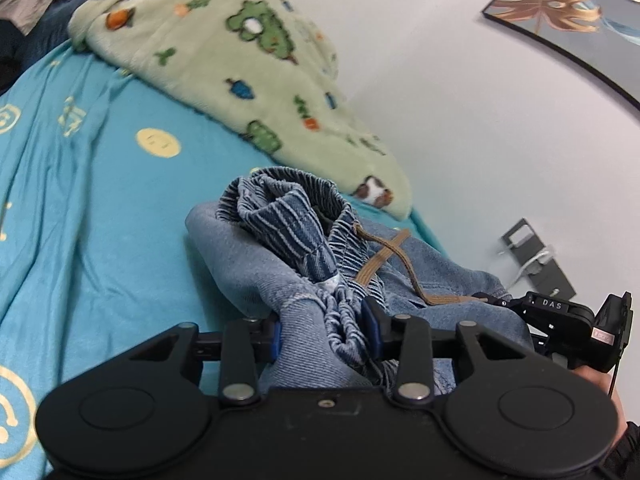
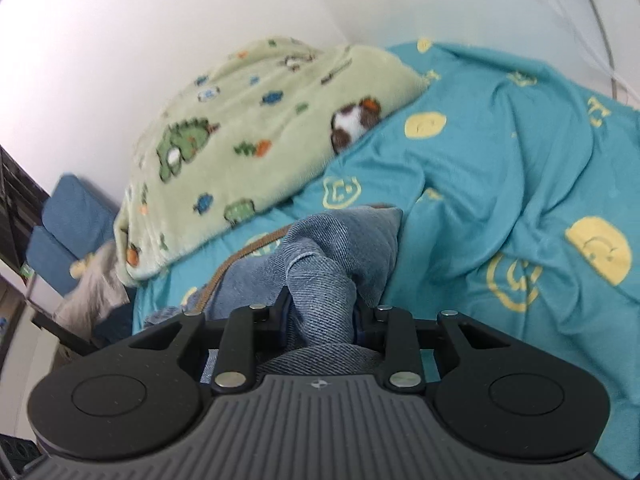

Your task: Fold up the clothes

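A pair of blue denim pants [image 1: 288, 264] with a gathered elastic waistband and a tan drawstring [image 1: 384, 256] is lifted off the teal bed sheet [image 1: 100, 200]. My left gripper [image 1: 326, 330] is shut on a bunched part of the waistband, blue pads pressing the cloth from both sides. In the right wrist view my right gripper [image 2: 322, 320] is shut on another bunch of the denim pants [image 2: 340, 248], which rises in a fold above its jaws. The right gripper's black body [image 1: 568, 320] also shows at the right of the left wrist view, held by a hand.
A pale green fleece blanket [image 1: 240, 60] with cartoon prints is heaped at the back against the white wall [image 1: 460, 100]; it appears as the green blanket [image 2: 248, 140] too. A framed leaf picture [image 1: 568, 0] hangs on the wall. Blue cushions [image 2: 68, 232] lie beside the bed.
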A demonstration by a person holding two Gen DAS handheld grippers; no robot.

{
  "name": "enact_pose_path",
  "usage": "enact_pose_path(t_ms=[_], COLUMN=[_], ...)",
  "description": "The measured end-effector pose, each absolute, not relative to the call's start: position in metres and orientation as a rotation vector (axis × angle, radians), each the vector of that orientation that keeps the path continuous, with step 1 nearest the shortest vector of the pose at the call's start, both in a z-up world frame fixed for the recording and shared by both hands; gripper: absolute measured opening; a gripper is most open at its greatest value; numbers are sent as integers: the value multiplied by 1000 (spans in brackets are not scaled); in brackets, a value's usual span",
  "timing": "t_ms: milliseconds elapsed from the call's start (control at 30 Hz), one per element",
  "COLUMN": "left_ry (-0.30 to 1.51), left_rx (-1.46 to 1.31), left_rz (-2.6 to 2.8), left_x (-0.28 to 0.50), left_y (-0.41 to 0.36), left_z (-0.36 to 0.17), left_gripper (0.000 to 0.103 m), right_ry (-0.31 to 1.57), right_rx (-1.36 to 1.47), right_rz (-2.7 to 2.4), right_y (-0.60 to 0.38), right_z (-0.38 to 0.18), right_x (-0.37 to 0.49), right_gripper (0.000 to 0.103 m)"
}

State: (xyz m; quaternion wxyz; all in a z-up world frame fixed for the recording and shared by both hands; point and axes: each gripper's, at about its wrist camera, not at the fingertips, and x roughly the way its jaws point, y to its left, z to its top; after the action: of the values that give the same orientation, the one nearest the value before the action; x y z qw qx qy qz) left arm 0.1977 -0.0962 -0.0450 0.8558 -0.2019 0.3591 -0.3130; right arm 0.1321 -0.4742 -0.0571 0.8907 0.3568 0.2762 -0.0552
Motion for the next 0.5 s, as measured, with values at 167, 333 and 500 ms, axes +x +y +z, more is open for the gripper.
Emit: enact_pose_path(t_ms=[167,333,500], left_ry=[724,720,704], left_rx=[-397,-394,-378], left_rz=[-701,-753,-826], left_x=[182,167,152], left_y=[-120,-155,-207], left_z=[-23,-7,11], left_gripper=[35,35,35], right_ry=[527,490,443], right_rx=[740,720,700], right_rz=[-120,-143,-184], right_y=[-494,-523,-563], right_z=[-39,-15,8], right_x=[111,84,49], right_gripper=[30,29,30])
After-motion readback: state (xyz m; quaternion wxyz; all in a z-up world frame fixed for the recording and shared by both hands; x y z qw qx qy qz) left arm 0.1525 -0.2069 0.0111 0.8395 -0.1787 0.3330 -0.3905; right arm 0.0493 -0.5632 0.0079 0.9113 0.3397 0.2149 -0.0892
